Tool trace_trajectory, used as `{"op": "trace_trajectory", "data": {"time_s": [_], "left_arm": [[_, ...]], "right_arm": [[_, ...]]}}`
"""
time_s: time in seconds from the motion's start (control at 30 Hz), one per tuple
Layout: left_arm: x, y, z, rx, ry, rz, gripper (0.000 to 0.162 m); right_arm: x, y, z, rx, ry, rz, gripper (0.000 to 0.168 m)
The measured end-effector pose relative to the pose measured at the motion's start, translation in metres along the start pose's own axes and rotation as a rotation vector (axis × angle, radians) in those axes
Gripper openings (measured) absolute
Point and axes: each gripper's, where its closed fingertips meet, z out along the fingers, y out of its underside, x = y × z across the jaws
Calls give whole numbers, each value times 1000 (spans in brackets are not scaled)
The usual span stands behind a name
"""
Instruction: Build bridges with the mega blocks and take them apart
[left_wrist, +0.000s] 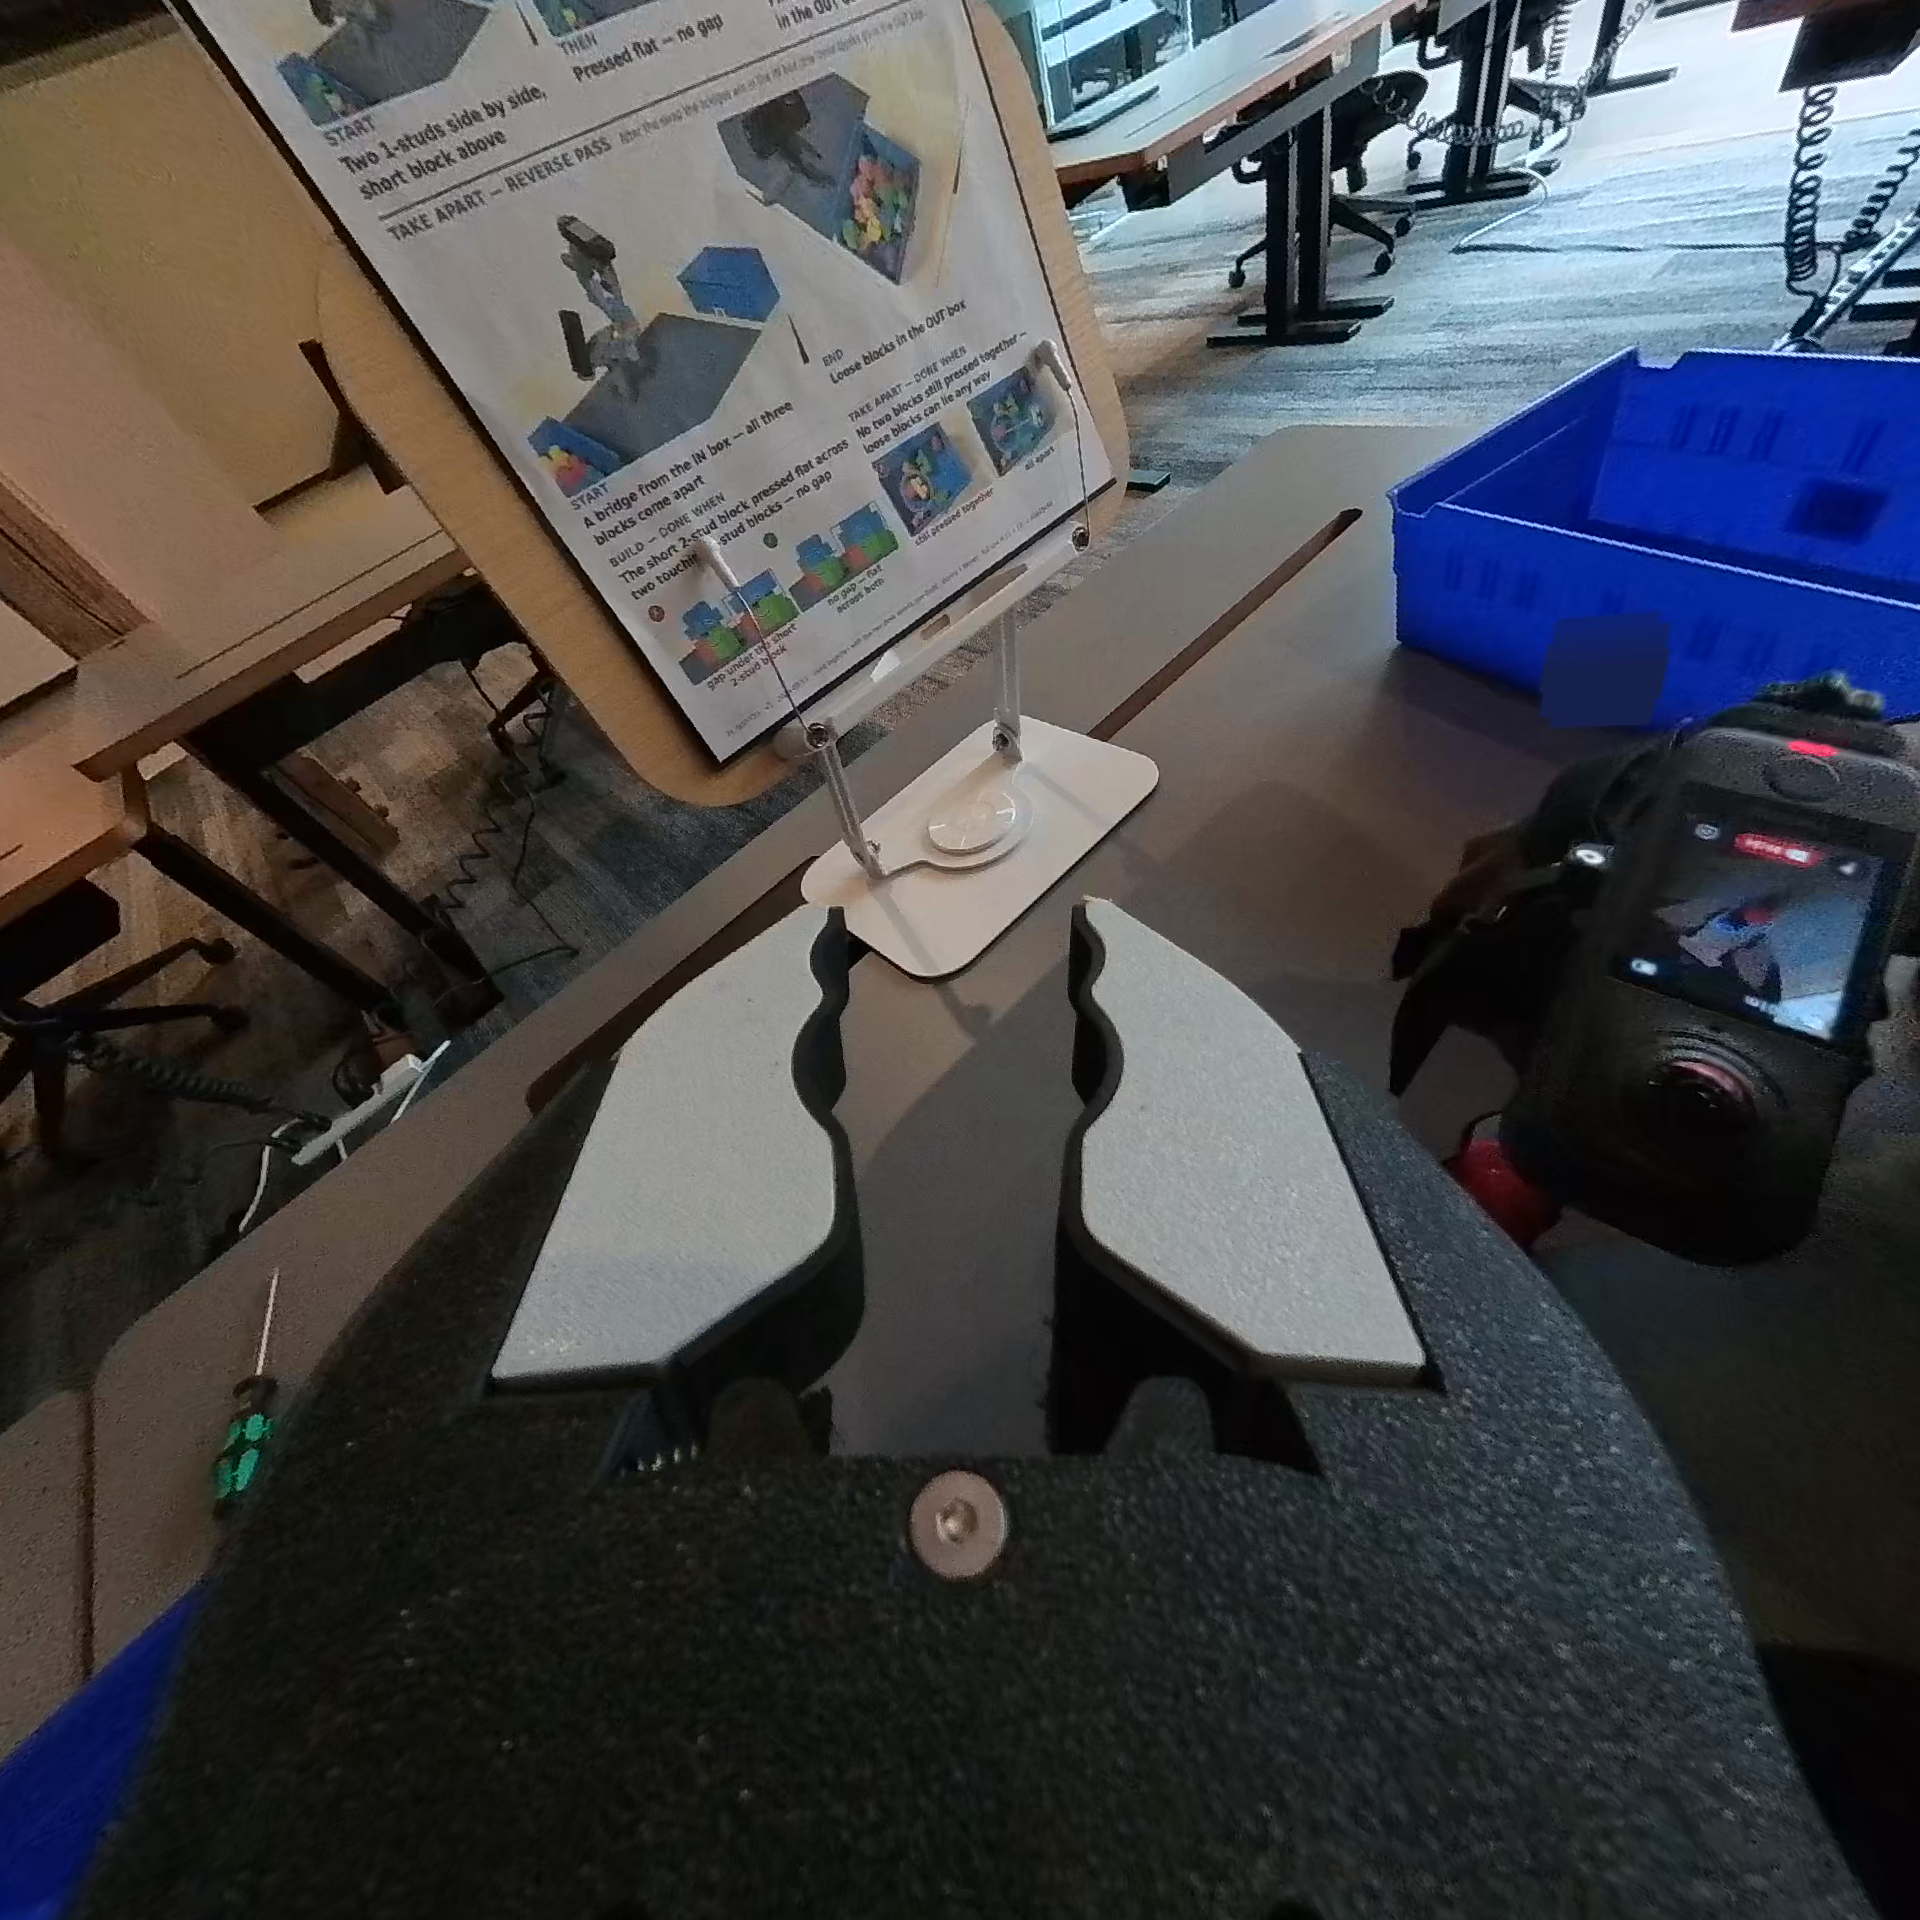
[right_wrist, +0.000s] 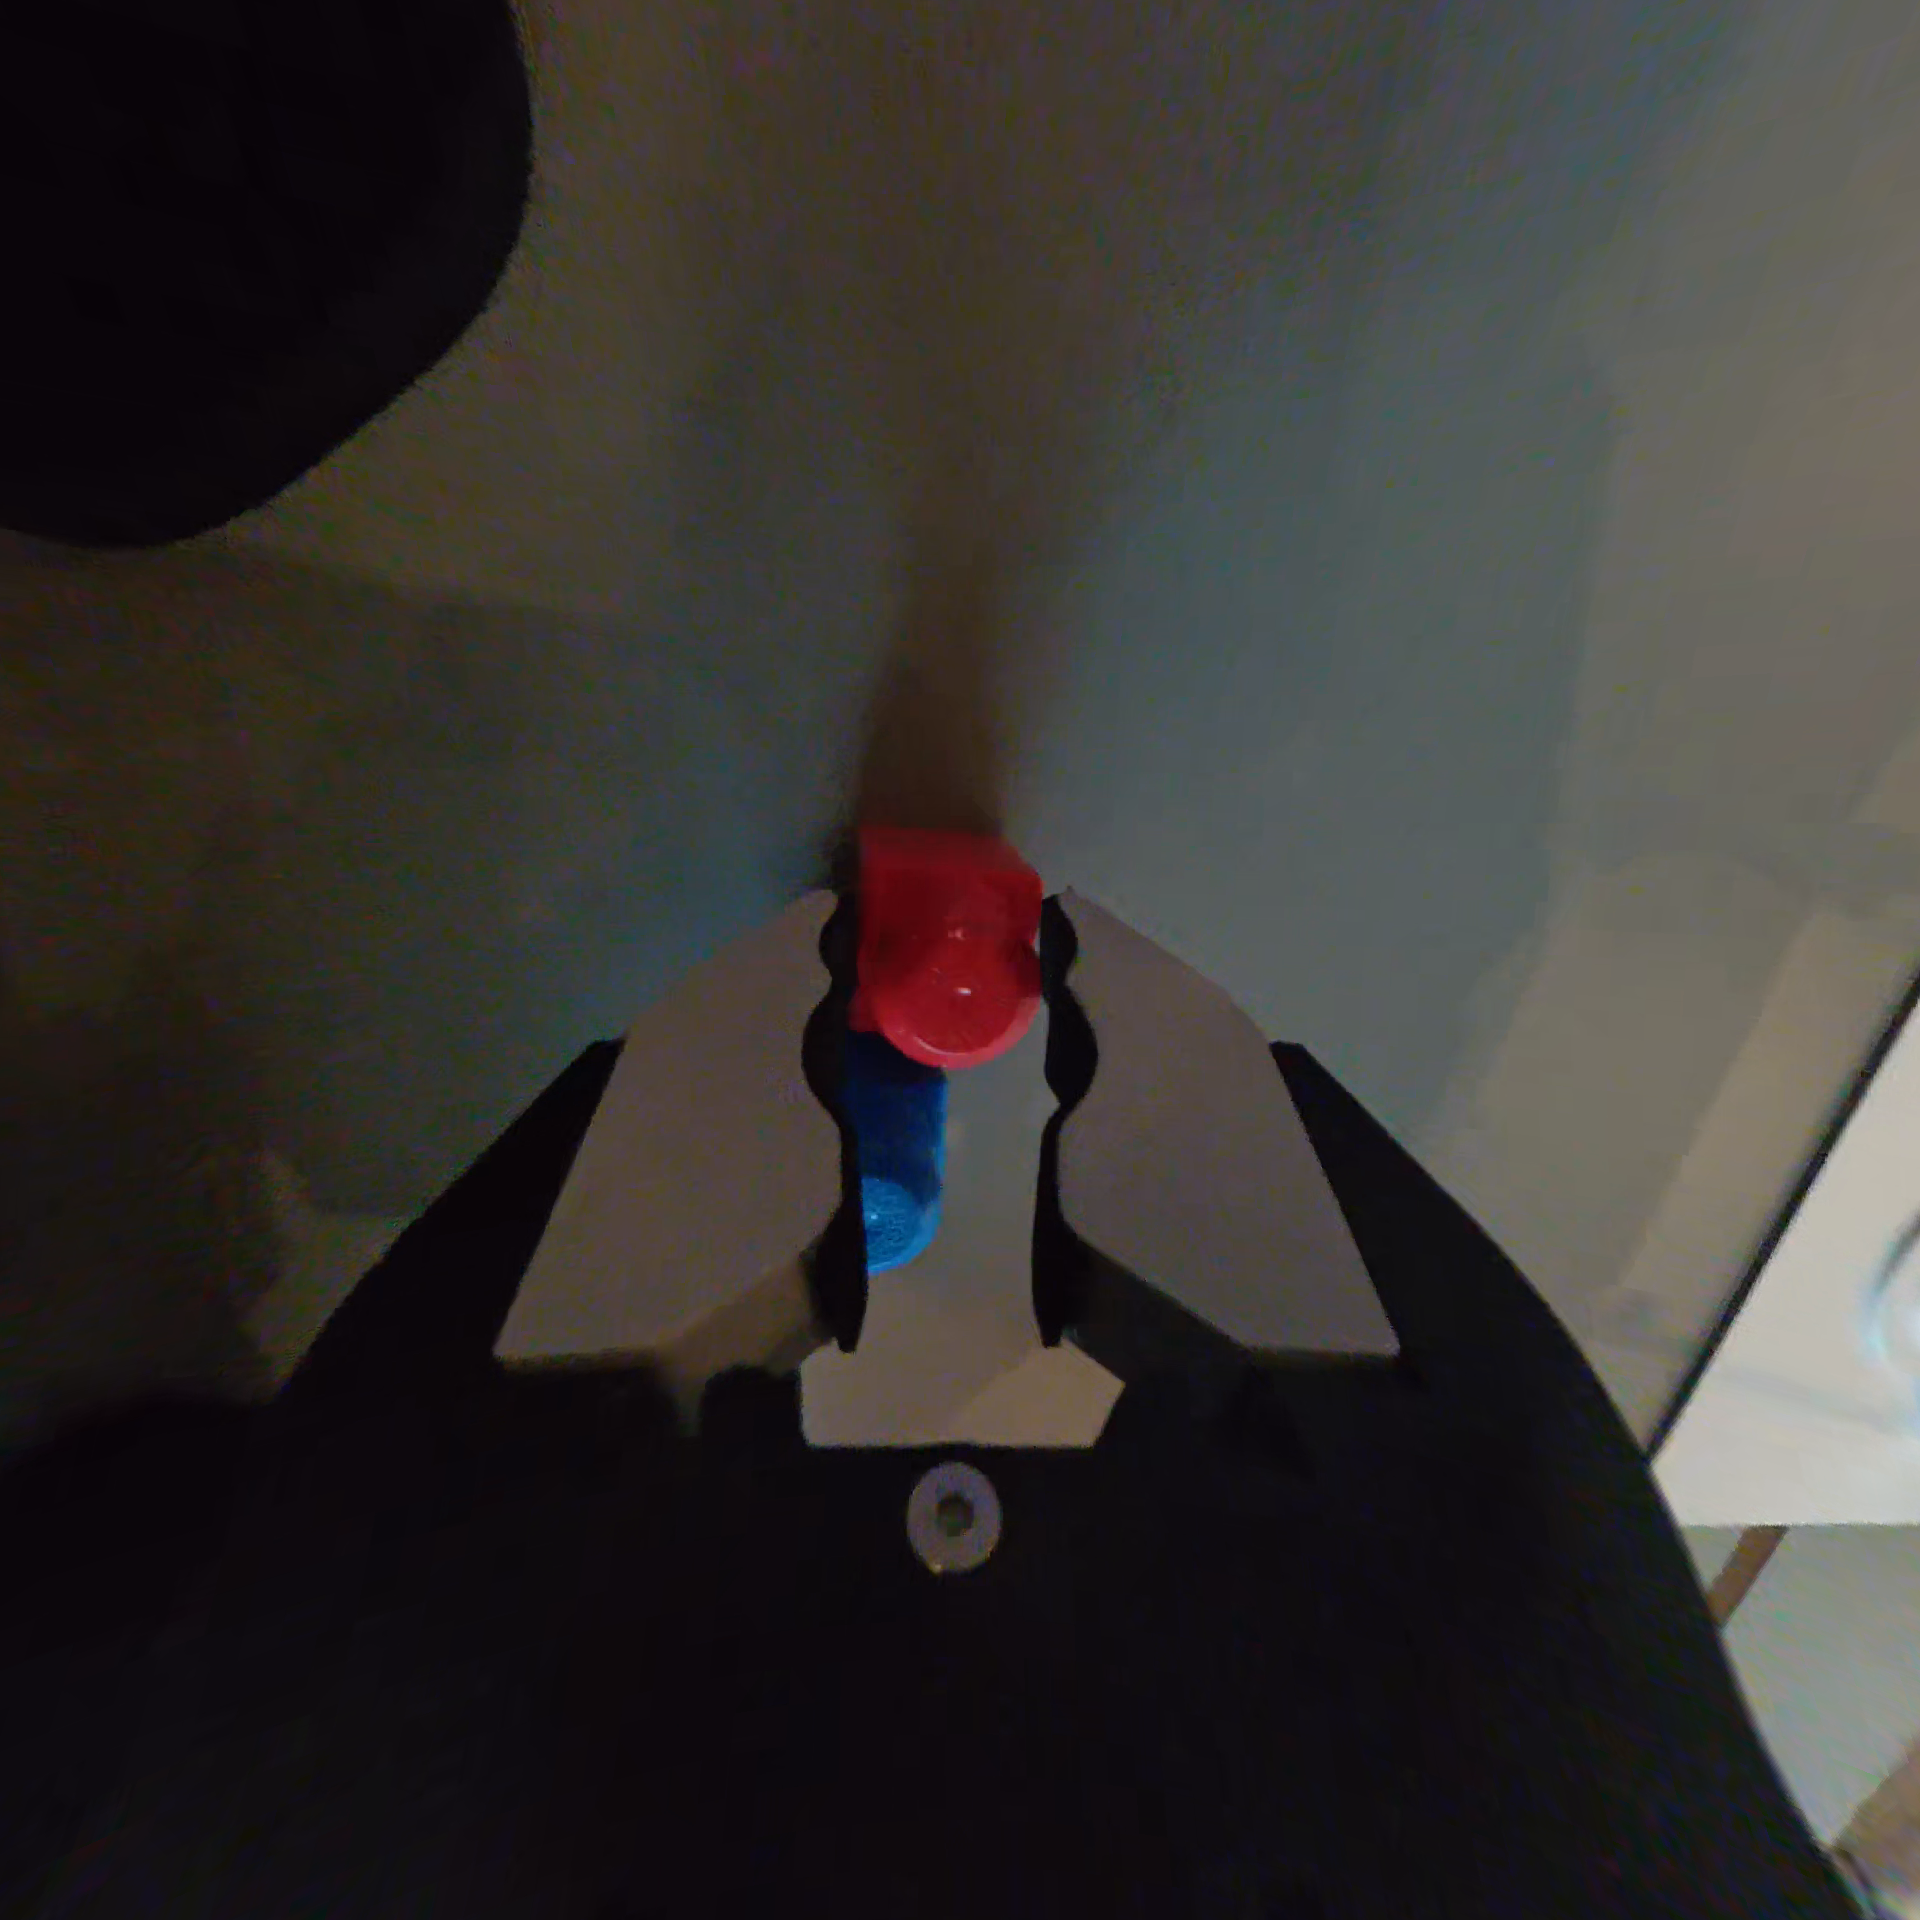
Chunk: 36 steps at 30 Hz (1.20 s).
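Note:
In the right wrist view my right gripper (right_wrist: 945, 902) is shut on a red block (right_wrist: 940, 956) held at the fingertips, stud facing the camera. A blue block (right_wrist: 896, 1174) sits behind it against the left finger and looks joined to the red one. Both hang close over a pale, dim surface (right_wrist: 1247, 520). In the left wrist view my left gripper (left_wrist: 956, 914) is open and empty, low over the dark table (left_wrist: 1299, 644). The right gripper's body with its camera (left_wrist: 1704, 997) shows at the right of that view; its fingers are hidden.
A blue bin (left_wrist: 1662, 540) stands at the table's far right, no blocks visible in it. An instruction sheet (left_wrist: 727, 364) on a white stand (left_wrist: 1081, 800) is straight ahead. A green-handled screwdriver (left_wrist: 244, 1444) lies at the left table edge. A blue edge (left_wrist: 62, 1725) shows at bottom left.

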Motion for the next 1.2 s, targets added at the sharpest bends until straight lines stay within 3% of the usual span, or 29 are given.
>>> {"op": "trace_trajectory", "data": {"time_s": [0.23, 0.8, 0.93, 1.03, 1.2], "left_arm": [[-2, 0, -2, 8, -6, -5, 41], [0, 1, 0, -3, 1, 8, 41], [0, 1, 1, -4, 0, 11, 41], [0, 2, 3, -4, 7, 8, 41], [1, 3, 5, -9, 7, 11, 41]], "right_arm": [[-11, 16, -6, -100, -50, 70, 33], [-12, 21, -7, -110, -69, 114, 33], [-8, 20, -18, -81, -40, 141, 53], [-8, 26, -35, -49, -29, 135, 51], [-14, 59, -36, -156, -89, 151, 55]]}}
